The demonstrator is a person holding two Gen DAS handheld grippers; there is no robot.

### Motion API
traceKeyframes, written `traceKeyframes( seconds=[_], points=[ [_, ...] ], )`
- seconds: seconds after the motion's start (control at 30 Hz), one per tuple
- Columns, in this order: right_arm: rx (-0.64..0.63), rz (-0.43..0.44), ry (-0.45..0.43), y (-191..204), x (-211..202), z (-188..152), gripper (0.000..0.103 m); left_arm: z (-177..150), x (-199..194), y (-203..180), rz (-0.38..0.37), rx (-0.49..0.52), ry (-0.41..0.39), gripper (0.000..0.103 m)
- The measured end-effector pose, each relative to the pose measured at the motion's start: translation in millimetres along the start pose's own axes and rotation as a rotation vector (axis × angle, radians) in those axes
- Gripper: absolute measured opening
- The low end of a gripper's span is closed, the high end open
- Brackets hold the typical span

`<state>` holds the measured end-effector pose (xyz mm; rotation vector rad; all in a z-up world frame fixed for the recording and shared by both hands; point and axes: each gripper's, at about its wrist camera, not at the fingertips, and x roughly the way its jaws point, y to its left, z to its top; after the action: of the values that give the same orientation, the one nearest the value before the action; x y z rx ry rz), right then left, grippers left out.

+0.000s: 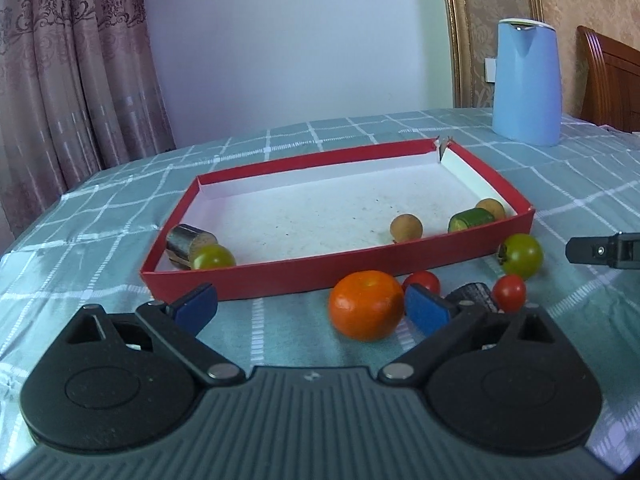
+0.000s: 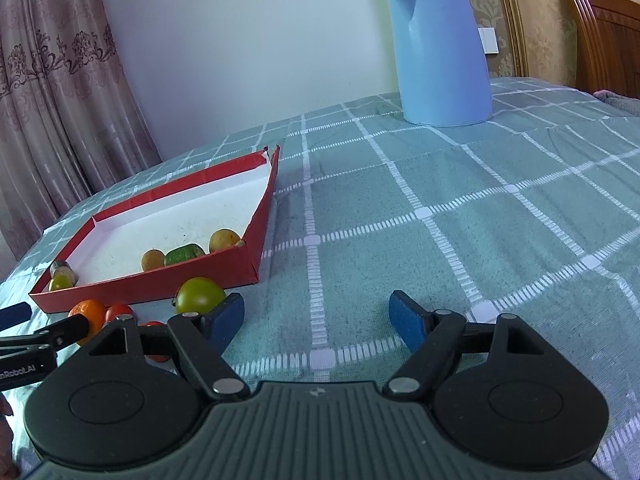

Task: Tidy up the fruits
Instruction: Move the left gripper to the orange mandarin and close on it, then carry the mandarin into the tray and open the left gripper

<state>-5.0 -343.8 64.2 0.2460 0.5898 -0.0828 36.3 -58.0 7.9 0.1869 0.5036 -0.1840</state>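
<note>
A red tray [image 1: 280, 276] [image 2: 256, 216] with a white floor holds a green tomato [image 1: 213, 257], a dark cylinder [image 1: 188, 242], two tan round fruits [image 1: 406, 227] [image 1: 491, 208] and a cucumber piece [image 1: 470, 219]. In front of it on the cloth lie an orange [image 1: 366, 305], two red cherry tomatoes [image 1: 422, 282] [image 1: 509, 293], a dark object [image 1: 472, 295] and a green tomato [image 1: 521, 255] [image 2: 200, 295]. My left gripper [image 1: 310, 306] is open, with the orange between its blue pads near the right one. My right gripper [image 2: 316, 320] is open and empty over bare cloth, right of the fruits.
A tall light-blue kettle [image 1: 526, 82] [image 2: 440, 52] stands at the back right of the checked green tablecloth [image 2: 480, 208]. A curtain [image 1: 72, 80] hangs at the left and a wooden chair [image 1: 608, 76] stands behind the table. The right gripper's tip [image 1: 600, 250] shows at the left view's right edge.
</note>
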Motion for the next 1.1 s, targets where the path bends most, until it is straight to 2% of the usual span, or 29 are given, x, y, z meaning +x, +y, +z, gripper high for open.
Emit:
traceKeyframes(
  seconds=[0.4, 0.47, 0.57, 0.67, 0.77, 0.83, 0.9, 1.1],
  points=[
    [0.002, 0.001, -0.001, -1, 0, 0, 0.080, 2, 13, -4, -0.007, 0.001, 0.041, 0.098],
    [0.003, 0.002, -0.001, -1, 0, 0, 0.080, 3, 14, -2, -0.022, -0.015, 0.042, 0.095],
    [0.004, 0.003, -0.002, -1, 0, 0, 0.080, 2, 13, -2, -0.038, -0.015, 0.035, 0.087],
    [0.004, 0.003, -0.002, -1, 0, 0, 0.080, 2, 10, -3, -0.064, -0.011, 0.026, 0.076],
    [0.005, 0.004, -0.002, -1, 0, 0, 0.080, 1, 7, -4, -0.096, -0.019, 0.022, 0.062],
    [0.005, 0.004, -0.003, -1, 0, 0, 0.080, 1, 5, -5, -0.116, -0.023, 0.019, 0.048],
    [0.005, 0.004, -0.003, -1, 0, 0, 0.080, 0, 3, -8, -0.129, -0.021, 0.015, 0.041],
    [0.008, 0.007, -0.004, -1, 0, 0, 0.080, -2, 1, -6, -0.140, -0.029, 0.015, 0.043]
  ],
)
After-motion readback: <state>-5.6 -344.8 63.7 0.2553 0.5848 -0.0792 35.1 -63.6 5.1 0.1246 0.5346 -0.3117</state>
